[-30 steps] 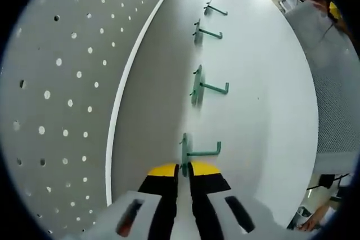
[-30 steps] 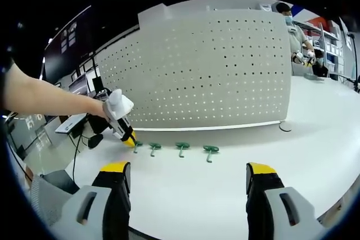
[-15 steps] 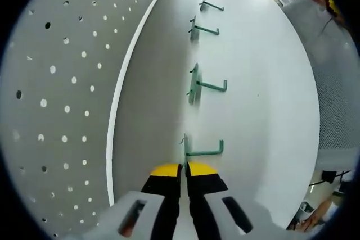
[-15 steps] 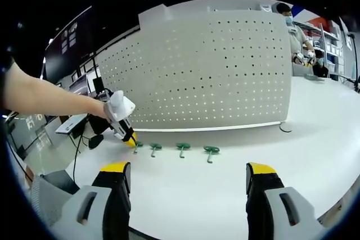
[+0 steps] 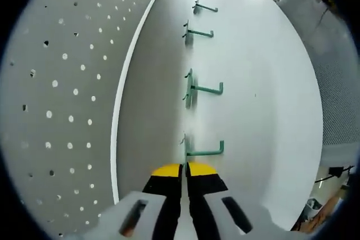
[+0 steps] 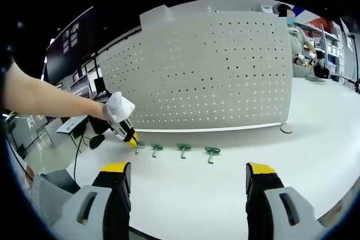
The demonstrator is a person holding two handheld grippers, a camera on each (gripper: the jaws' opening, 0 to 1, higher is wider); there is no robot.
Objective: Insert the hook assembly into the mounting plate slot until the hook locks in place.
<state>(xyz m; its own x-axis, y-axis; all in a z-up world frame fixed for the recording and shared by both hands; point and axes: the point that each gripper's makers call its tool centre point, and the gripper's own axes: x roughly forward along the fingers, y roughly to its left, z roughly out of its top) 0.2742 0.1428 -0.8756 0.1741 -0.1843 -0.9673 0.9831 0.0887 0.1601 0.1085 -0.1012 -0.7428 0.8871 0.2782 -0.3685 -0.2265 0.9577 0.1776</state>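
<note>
Green hooks lie in a row on the white worktop [image 6: 315, 139] by the pegboard [image 6: 214, 66]; left tool [image 5: 184, 168] clenched at nearest hook [image 5: 194, 149], right tool [image 6: 185, 175] released, so grip its backplate squarely.

We find no readable text, label, brand or number. Dark wall panel [image 6: 66, 37], far off up and left of right gripper's jaws, carries pale blocks, too small for us to read. Pegboard [image 6: 214, 71] ahead of those jaws bears holes, no markings. Left gripper view gives us nothing legible either.
</note>
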